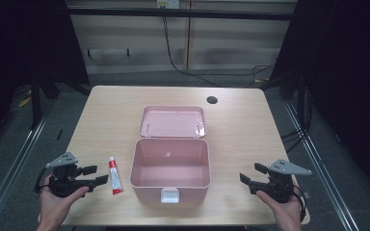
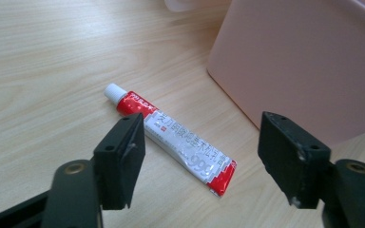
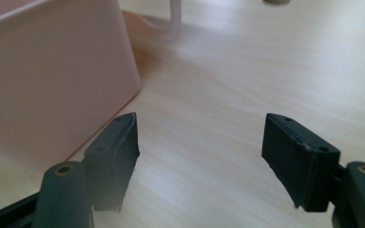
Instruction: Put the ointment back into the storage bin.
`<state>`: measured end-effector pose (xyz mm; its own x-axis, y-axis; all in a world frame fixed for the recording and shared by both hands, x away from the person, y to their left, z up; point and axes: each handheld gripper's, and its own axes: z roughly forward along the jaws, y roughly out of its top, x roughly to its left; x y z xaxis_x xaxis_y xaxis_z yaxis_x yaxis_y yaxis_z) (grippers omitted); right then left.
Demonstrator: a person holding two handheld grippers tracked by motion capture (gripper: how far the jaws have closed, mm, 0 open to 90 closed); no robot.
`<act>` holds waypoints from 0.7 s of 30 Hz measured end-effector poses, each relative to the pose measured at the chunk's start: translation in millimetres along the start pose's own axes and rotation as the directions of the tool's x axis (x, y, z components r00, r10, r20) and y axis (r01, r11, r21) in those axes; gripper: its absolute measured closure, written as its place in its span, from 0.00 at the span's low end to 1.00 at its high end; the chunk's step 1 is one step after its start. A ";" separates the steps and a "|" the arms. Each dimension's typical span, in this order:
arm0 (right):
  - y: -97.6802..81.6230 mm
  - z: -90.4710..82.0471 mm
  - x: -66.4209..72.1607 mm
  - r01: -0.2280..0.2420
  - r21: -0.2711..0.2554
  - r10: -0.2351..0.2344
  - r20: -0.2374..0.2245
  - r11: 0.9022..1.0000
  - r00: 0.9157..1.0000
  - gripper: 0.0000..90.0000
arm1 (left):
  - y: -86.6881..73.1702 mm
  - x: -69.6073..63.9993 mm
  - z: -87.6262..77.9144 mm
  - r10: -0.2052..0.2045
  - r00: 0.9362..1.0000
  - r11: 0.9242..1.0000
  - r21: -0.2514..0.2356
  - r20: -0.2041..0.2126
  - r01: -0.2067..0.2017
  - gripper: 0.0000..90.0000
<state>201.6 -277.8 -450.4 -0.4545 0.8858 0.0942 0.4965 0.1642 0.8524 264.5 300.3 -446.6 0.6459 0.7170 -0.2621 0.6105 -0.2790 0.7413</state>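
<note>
One tube (image 1: pixel 115 175) flat on desk (image 1: pixel 106 115), just left of one open pink box (image 1: pixel 169 169); lid (image 1: pixel 173 121) behind. Left gripper view shows tube's print. Left hand-held gripper (image 1: pixel 96 175) and right hand-held gripper (image 1: pixel 252 173): jaws apart, empty.

I see a pale wooden table (image 1: pixel 250 120) in the middle of the frame, with a round dark hole (image 1: pixel 212 100) near its far right corner. Grey floor (image 1: pixel 125 79) surrounds it. Across the top runs a beige panelled wall (image 1: pixel 139 38), black cables (image 1: pixel 183 67) hanging down it. Both upper corners are dark. Metal rails (image 1: pixel 14 163) run along the lower left and right.
</note>
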 end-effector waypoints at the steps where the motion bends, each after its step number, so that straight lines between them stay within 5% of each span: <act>1: 0.3 -1.0 2.0 0.006 -0.010 -0.006 0.008 1.000 1.000 0.31 | 0.0 0.0 0.0 0.000 1.000 1.000 0.000 0.000 0.000 0.38; 9: 0.2 -4.6 3.2 -0.020 -0.020 0.020 0.011 1.000 1.000 0.30 | 0.4 0.1 -1.7 -0.017 1.000 1.000 -0.009 0.010 0.017 0.40; 21: 1.8 -1.7 7.5 -0.020 0.008 0.021 -0.035 1.000 0.999 0.32 | 21.4 -10.3 -3.7 0.013 1.000 0.997 0.070 0.015 -0.014 0.46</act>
<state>197.9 -271.6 -447.3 -0.4696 0.8733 0.1296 0.5114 0.1494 0.8462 269.3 289.3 -425.8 0.6608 0.7036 -0.2614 0.6316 -0.3330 0.7001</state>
